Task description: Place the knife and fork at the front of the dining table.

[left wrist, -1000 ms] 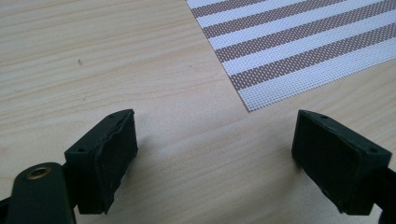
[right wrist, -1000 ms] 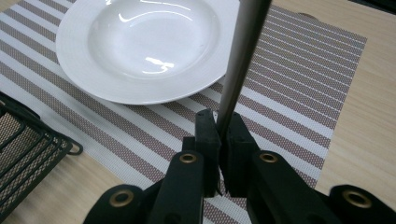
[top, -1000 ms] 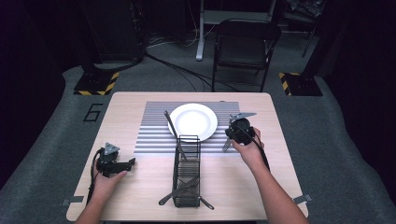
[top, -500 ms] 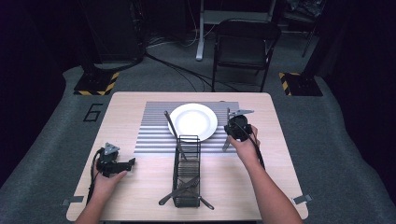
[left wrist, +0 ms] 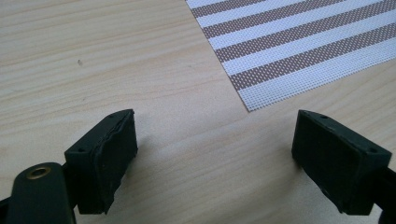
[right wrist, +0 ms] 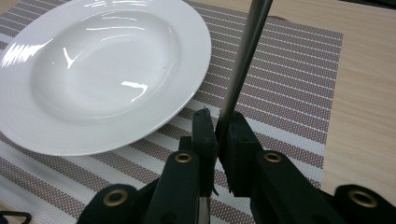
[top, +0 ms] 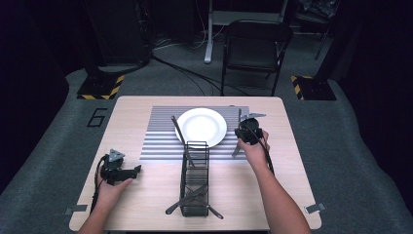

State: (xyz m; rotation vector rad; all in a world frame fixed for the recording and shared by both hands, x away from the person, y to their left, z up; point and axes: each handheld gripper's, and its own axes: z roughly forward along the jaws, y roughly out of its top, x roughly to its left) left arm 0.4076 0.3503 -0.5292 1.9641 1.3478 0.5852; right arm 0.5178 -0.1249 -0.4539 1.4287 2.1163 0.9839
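While the left claw (left wrist: 215, 154) rests spread on the bare counter (left wrist: 93, 60), the right claw (right wrist: 218, 140) pinches a metal utensil handle (right wrist: 240, 65) beside the white plate (right wrist: 98, 70) on the striped placemat (right wrist: 289, 84).

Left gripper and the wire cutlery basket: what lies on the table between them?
Nothing: in the high view, bare wooden tabletop runs from the left gripper to the basket. The placemat ends just beyond that stretch.
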